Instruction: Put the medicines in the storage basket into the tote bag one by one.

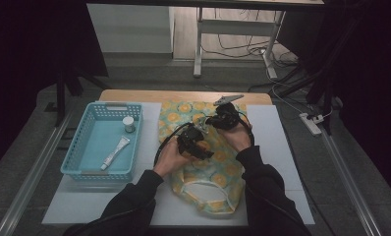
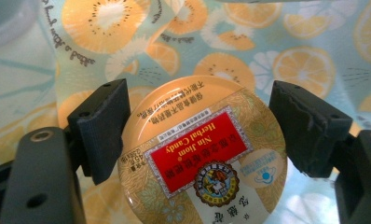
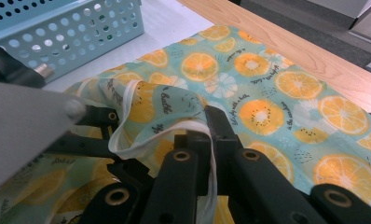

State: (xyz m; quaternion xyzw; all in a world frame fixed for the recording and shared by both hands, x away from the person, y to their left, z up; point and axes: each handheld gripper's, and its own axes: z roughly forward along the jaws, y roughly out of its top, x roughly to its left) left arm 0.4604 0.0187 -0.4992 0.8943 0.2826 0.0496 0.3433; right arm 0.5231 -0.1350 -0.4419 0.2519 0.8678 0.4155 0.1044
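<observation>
Dim room, wood surface [image 1: 183,95] w/ white mat; blue basket [image 1: 75,150] at left already holds a tube [image 1: 115,151] and a small jar [image 1: 128,124]. Judging by that, the work looks partway: the round candy tin [image 2: 202,154] is yet to go into the orange-print cloth bag [image 1: 203,167] lying mid-surface. Left gripper [image 2: 200,126] hovers low over the bag, fingers [image 2: 102,126] set wide, clamping the tin's rim on both sides. Right gripper [image 3: 207,140] is closed tight on the bag's white-edged hem, lifting it to open the mouth. Both forearms angle inward, grippers near each other.
</observation>
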